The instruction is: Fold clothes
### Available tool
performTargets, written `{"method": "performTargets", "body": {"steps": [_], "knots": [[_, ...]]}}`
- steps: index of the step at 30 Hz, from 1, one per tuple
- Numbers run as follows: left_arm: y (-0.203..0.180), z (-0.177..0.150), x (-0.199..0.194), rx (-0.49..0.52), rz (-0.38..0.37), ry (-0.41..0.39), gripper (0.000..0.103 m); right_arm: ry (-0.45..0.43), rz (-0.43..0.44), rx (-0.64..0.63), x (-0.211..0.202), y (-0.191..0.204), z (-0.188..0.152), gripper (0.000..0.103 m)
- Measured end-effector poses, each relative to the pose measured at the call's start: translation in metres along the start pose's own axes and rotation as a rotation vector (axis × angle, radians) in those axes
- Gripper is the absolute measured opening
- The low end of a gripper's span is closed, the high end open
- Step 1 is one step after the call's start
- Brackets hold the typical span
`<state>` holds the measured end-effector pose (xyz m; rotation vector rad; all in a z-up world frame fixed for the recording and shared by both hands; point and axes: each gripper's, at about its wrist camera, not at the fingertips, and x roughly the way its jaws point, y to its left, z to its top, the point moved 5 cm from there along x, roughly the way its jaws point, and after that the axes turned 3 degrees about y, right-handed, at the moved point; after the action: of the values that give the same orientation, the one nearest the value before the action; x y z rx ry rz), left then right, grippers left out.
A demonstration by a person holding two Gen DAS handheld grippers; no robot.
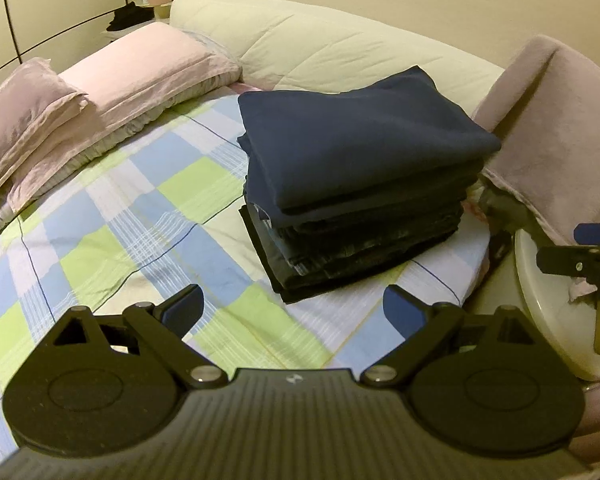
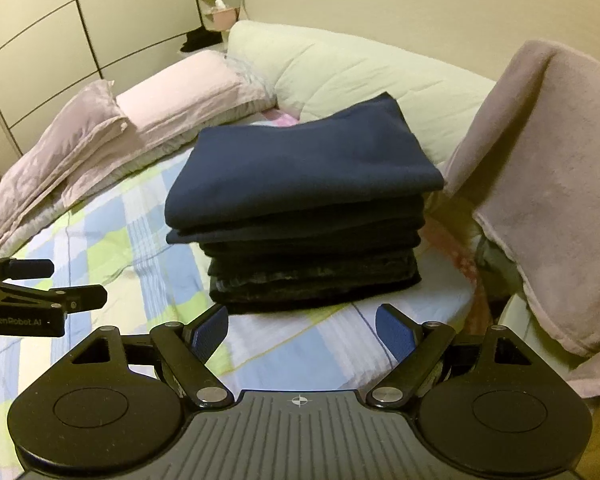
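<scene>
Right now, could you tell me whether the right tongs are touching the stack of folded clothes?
Apart. In the right wrist view, the open right tongs sit short of the stack of folded clothes, with checked bedspread between.

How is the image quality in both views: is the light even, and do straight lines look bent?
Left wrist view: warm yellowish light, wardrobe lines bend, corners dark. Right wrist view: same tint, lower layers of the folded stack too dark for detail, bed edges curve.

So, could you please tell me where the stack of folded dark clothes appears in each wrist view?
Left wrist: stack of folded dark clothes sits right of centre, beyond the open left gripper.
Right wrist: stack sits dead centre, above the open right gripper.
Shared landmark: pink pillow, upper left.
</scene>
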<state>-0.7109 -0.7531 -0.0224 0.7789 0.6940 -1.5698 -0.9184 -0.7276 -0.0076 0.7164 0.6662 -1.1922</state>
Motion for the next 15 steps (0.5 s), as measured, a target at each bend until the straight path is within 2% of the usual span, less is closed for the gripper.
{"method": "performTargets", "body": {"steps": [7,15], "knots": [[-0.008,0.002,-0.003,-0.019,0.039,-0.018,0.095,0.002,0.04,-0.019,0.001,-0.006,0.001,0.084],[-0.016,0.001,-0.005,-0.029,0.044,-0.026,0.095,-0.012,0.058,-0.033,-0.003,-0.009,0.004,0.084]]}}
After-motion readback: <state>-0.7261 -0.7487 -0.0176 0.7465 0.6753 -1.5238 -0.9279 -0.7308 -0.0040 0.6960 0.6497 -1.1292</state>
